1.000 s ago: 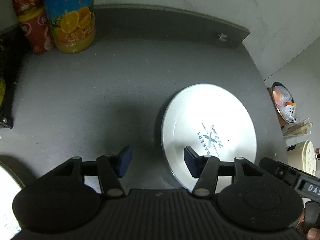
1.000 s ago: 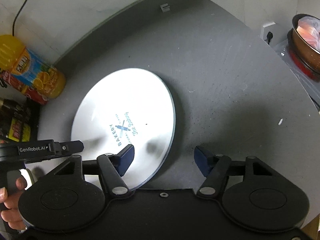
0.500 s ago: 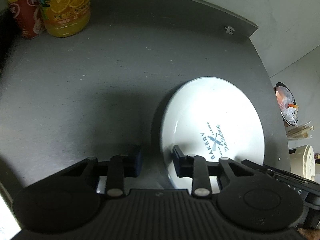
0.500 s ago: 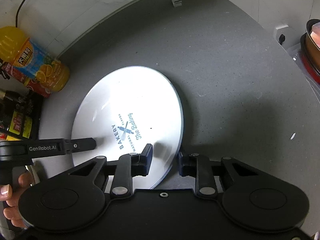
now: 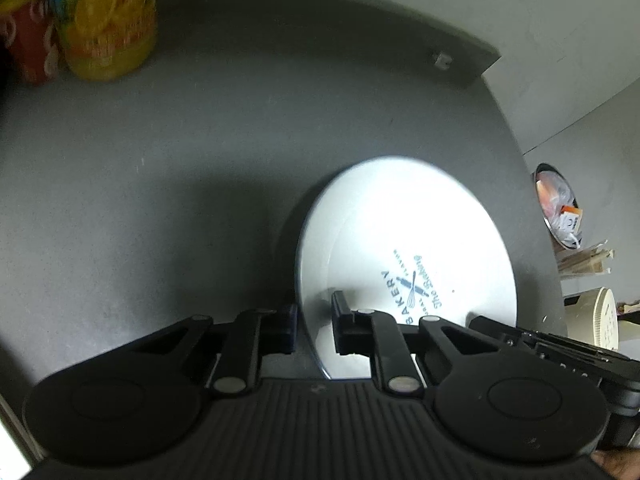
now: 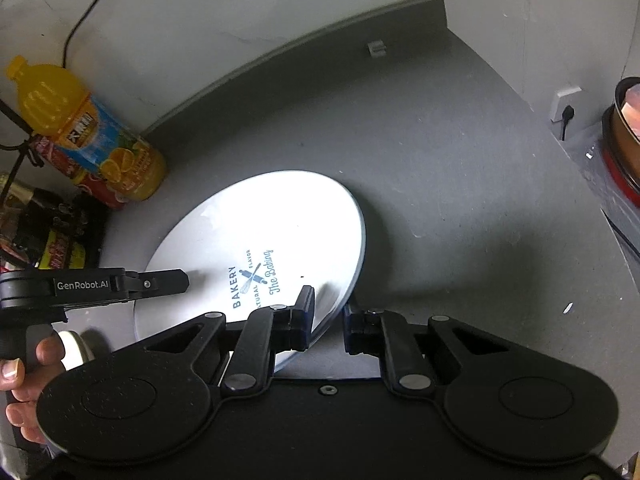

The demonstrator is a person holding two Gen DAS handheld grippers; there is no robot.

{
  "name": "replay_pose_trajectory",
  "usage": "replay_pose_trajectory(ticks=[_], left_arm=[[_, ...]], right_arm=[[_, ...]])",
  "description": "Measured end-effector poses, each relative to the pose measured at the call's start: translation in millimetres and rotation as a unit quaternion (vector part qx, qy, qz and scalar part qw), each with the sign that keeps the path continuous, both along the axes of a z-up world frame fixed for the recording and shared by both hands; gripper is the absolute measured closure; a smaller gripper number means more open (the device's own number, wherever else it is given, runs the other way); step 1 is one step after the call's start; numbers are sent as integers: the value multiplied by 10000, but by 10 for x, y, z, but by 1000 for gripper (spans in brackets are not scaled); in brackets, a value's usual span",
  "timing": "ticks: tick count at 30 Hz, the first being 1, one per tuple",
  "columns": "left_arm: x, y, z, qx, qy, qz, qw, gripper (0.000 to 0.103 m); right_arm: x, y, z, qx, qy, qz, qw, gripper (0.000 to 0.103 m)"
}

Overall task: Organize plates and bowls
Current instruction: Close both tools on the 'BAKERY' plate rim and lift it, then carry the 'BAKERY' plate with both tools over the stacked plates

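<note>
Both tools are pinching the white bakery plate (image 6: 264, 236) by opposite near edges, left tool (image 5: 314, 328) on its left rim, right tool (image 6: 329, 318) on its right, plate tilted just above the grey tabletop (image 6: 460, 208).

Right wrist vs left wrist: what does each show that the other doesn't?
Right wrist only: the left gripper from the side, the hand holding it, a wall socket.
Left wrist only: a cream round appliance, paper packets.
Both: the white BAKERY plate, its rim between each gripper's narrowed fingers; the orange juice bottle; the grey counter.
</note>
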State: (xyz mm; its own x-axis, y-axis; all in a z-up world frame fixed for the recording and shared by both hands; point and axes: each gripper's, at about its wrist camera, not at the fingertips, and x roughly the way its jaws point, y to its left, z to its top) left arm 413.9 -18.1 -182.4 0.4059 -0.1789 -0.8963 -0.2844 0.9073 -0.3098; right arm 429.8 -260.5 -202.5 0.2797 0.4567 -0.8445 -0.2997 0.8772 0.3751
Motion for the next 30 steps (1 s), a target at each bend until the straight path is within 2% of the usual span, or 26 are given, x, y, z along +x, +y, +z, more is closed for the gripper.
replay_pose_trajectory(ticks=[16, 30], left_arm=[[-231, 193, 452, -84, -384, 139, 9991, 88], [-655, 509, 682, -86, -589, 341, 9976, 88]], right_arm=[[-324, 310, 425, -30, -398, 340, 9986, 88], [-654, 757, 487, 27, -379, 834, 9958, 87]])
